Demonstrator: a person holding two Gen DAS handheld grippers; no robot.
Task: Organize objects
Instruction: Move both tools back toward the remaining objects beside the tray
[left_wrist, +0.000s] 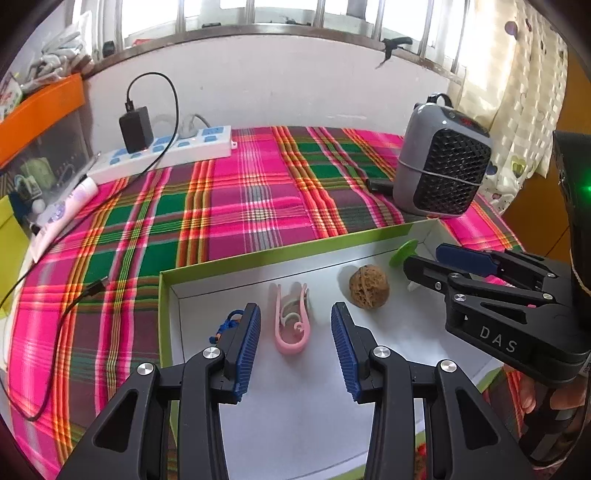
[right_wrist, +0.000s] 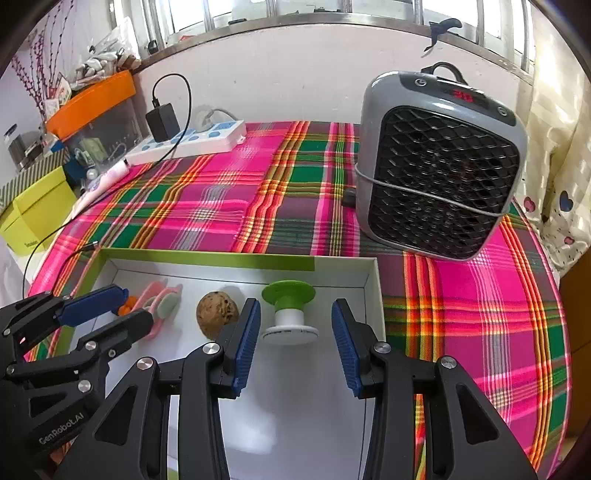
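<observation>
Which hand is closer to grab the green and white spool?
Probably the right. The right gripper is open with the spool straight ahead between its fingers, inside the box. The left gripper is open too, but faces the pink clip.

Two grippers, side by side

Left black blue-padded gripper (left_wrist: 295, 347) and right black blue-padded gripper (right_wrist: 295, 347) both gape, holding nothing.

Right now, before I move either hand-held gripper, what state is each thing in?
Left hand-held gripper: open, holding nothing, above the pink clip.
Right hand-held gripper: open, holding nothing, around the spool without touching it.
Pink clip: lying flat in the box.
Walnut: resting in the box.
Spool: upright, green end up.
Box: open, no lid.
Heater: display lit.
</observation>
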